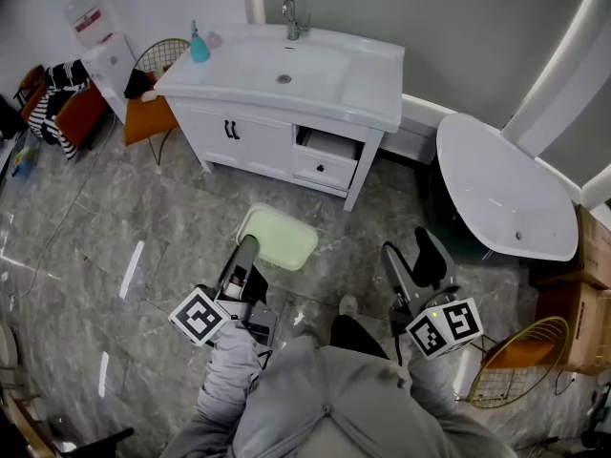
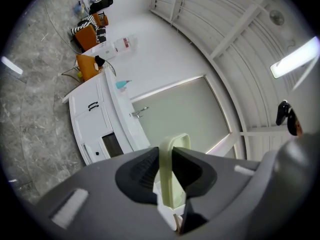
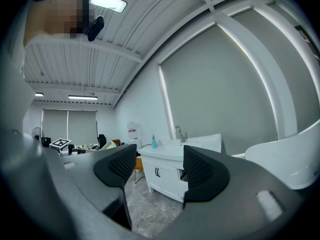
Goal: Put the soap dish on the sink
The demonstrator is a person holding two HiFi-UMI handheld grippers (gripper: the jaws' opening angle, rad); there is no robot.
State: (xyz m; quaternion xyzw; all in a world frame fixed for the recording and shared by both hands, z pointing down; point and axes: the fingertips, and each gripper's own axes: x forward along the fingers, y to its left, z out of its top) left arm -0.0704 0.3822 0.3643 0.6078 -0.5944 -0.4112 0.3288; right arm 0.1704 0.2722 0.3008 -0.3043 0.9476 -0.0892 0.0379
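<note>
Jaws of the left gripper [image 1: 250, 244] are clamped on one rim of the dish [image 1: 279, 238], which sticks out ahead of them above the floor [image 1: 115, 218], well short of the sink [image 1: 374, 76]. In the left gripper view the pale green dish [image 2: 172, 149] stands edge-on between the pads, caught by a narrow strip only. The right gripper [image 1: 410, 256] has its jaws spread with nothing between them and hangs apart from the dish.

Held by so thin an edge, the dish could swivel or slide out if the hand swings or stops sharply, and it would drop onto hard stone. If it arrives tilted, its far rim could strike the sink's front edge and be levered out of the grip. The drawer [image 1: 325, 156] stands open at the cabinet's right side and juts toward the person, so a low approach there could snag a gripper or a knee. On top, the bottle [image 1: 199, 46] stands at the left back corner and the tap [image 1: 291, 17] behind the bowl; a wide sweep on the left could tip the bottle.

Between the person and the sink the floor looks bare. The flat stretch right of the bowl is bare and looks the roomiest landing place. A chair [image 1: 153, 113] crowds the sink's left end, and the tub [image 1: 506, 198] lies off to the right, apart from the cabinet.
</note>
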